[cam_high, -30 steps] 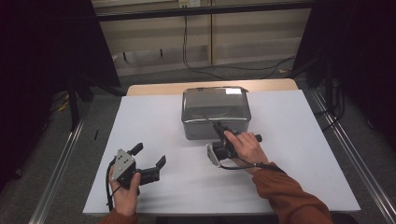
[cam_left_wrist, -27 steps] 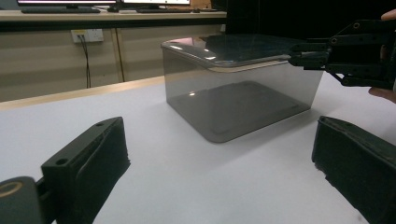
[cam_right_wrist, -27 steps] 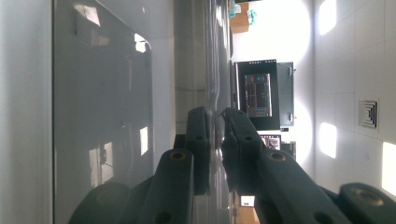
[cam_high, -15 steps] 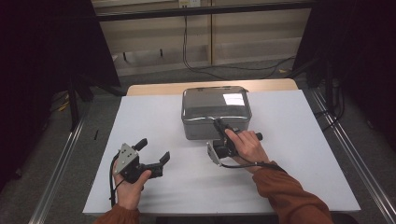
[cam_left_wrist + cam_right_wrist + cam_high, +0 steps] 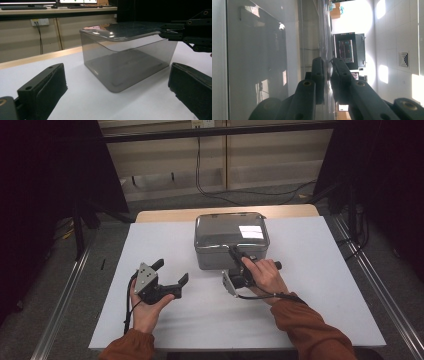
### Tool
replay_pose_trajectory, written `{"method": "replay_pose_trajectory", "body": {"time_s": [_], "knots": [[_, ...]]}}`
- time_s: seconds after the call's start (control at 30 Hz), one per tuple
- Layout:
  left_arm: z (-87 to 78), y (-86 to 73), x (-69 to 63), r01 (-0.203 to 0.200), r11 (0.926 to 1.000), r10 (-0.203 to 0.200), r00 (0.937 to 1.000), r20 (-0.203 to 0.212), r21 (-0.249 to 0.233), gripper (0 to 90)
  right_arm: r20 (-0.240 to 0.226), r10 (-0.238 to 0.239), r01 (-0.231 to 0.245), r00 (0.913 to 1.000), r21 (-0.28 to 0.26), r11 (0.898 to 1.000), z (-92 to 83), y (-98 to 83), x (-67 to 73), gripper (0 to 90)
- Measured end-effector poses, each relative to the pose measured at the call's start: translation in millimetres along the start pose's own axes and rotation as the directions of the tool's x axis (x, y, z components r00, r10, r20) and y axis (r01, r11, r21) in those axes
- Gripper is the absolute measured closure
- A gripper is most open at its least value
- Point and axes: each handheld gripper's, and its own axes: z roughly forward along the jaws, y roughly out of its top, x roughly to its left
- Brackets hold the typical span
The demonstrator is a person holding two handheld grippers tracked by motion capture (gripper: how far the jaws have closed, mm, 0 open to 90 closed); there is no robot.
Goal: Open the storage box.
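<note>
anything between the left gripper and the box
Nothing: in the high view only bare white table separates the open left gripper from the box; the left gripper view shows the same.

The box (image 5: pixel 231 240) stands on the table (image 5: pixel 320 285), right gripper (image 5: pixel 235 256) at its near edge.

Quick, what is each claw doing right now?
Left gripper: open, holding nothing.
Right gripper: shut on the lid edge of the clear box.
</note>
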Motion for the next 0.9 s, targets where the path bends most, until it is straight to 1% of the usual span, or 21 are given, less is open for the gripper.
{"method": "replay_pose_trajectory", "body": {"time_s": [0.03, 0.07, 0.17, 0.2, 0.23, 0.3, 0.4, 0.43, 0.47, 0.5, 0.53, 0.57, 0.6, 0.63, 0.67, 0.7, 0.77, 0.83, 0.9], "knots": [[3.4, 0.6, 0.6, 0.001, 1.0000, -0.001, 1.0000, 0.005, 0.000, 1.5, 0.003, 0.000, 0.000, 1.0000, 0.000, 1.000, -0.2, 0.1, -0.2, 80.7], [3.4, 0.6, 0.6, 0.001, 1.0000, -0.001, 1.0000, 0.005, 0.000, 1.6, 0.004, 0.000, 0.000, 1.0000, 0.000, 1.000, -0.3, 0.1, -0.4, 80.7], [8.0, 1.1, 2.6, -0.013, 0.9999, 0.013, 0.9999, -0.002, 0.002, 1.6, 0.008, 0.004, -0.004, 1.0000, -0.002, 1.000, -0.2, 0.0, -1.0, 80.6], [9.8, 1.1, 3.0, -0.008, 1.0000, 0.008, 1.0000, -0.001, -0.001, 1.6, 0.008, 0.004, -0.004, 1.0000, -0.002, 1.000, -0.2, 0.0, -1.0, 80.6], [11.2, 1.4, 4.0, -0.015, 0.9999, 0.015, 0.9999, 0.004, 0.002, 1.6, 0.009, 0.003, -0.003, 1.0000, -0.002, 1.000, -0.2, 0.0, -1.4, 80.6], [14.3, 1.9, 5.2, -0.016, 0.9999, 0.016, 0.9998, 0.008, -0.001, 1.7, 0.014, 0.001, -0.001, 0.9999, -0.005, 1.000, 0.1, 0.1, -2.9, 80.5], [21.2, 3.8, 7.8, -0.013, 0.9999, 0.014, 0.9994, 0.033, -0.001, 3.0, 0.024, 0.008, -0.008, 0.9997, -0.007, 1.000, -0.2, 0.3, -3.8, 80.5], [21.2, 3.8, 7.8, -0.013, 0.9999, 0.014, 0.9994, 0.033, -0.001, 2.7, 0.024, 0.008, -0.008, 0.9997, -0.007, 1.000, -0.2, 0.3, -3.8, 80.5], [25.0, 4.8, 8.7, -0.038, 0.9993, 0.038, 0.9989, 0.028, -0.005, 2.6, 0.028, 0.009, -0.009, 0.9996, -0.006, 1.000, -0.2, 0.3, -4.0, 80.5], [25.0, 4.8, 8.7, -0.038, 0.9993, 0.038, 0.9989, 0.028, -0.005, 2.4, 0.028, 0.009, -0.009, 0.9996, -0.006, 1.000, -0.2, 0.3, -4.0, 80.5], [29.5, 5.4, 9.3, -0.036, 0.9993, 0.037, 0.9988, 0.033, -0.006, 2.3, 0.030, 0.009, -0.009, 0.9995, -0.006, 1.000, -0.3, 0.2, -4.7, 80.5], [29.5, 5.4, 9.3, -0.036, 0.9993, 0.037, 0.9988, 0.033, -0.006, 2.4, 0.030, 0.009, -0.009, 0.9995, -0.006, 1.000, -0.3, 0.2, -4.7, 80.5], [34.3, 5.9, 10.0, -0.035, 0.9994, 0.035, 0.9988, 0.034, -0.004, 2.4, 0.031, 0.013, -0.013, 0.9994, -0.005, 1.000, -0.4, -0.2, -5.3, 80.5], [34.3, 5.9, 10.0, -0.035, 0.9994, 0.035, 0.9988, 0.034, -0.004, 2.4, 0.031, 0.013, -0.013, 0.9994, -0.005, 1.000, -0.4, -0.2, -5.3, 80.5], [39.4, 5.6, 10.7, -0.028, 0.9996, 0.028, 0.9990, 0.036, -0.003, 2.5, 0.031, 0.017, -0.017, 0.9994, -0.006, 1.000, -0.3, -0.5, -5.9, 80.5], [39.4, 5.6, 10.7, -0.028, 0.9996, 0.028, 0.9990, 0.036, -0.003, 2.7, 0.030, 0.018, -0.017, 0.9994, -0.009, 1.000, -0.2, -0.6, -6.2, 80.4], [46.6, 5.3, 11.2, -0.037, 0.9993, 0.037, 0.9988, 0.030, -0.007, 2.8, 0.029, 0.014, -0.014, 0.9995, -0.010, 1.000, 0.2, -0.3, -6.6, 80.4], [48.8, 5.5, 11.7, -0.036, 0.9993, 0.036, 0.9989, 0.029, -0.003, 2.9, 0.029, 0.013, -0.013, 0.9995, -0.010, 1.000, 0.3, -0.1, -6.7, 80.3], [54.4, 7.0, 14.1, -0.033, 0.9994, 0.033, 0.9991, 0.025, 0.001, 2.9, 0.033, 0.014, -0.014, 0.9994, -0.011, 1.000, 0.5, 0.0, -7.5, 80.2]]}}
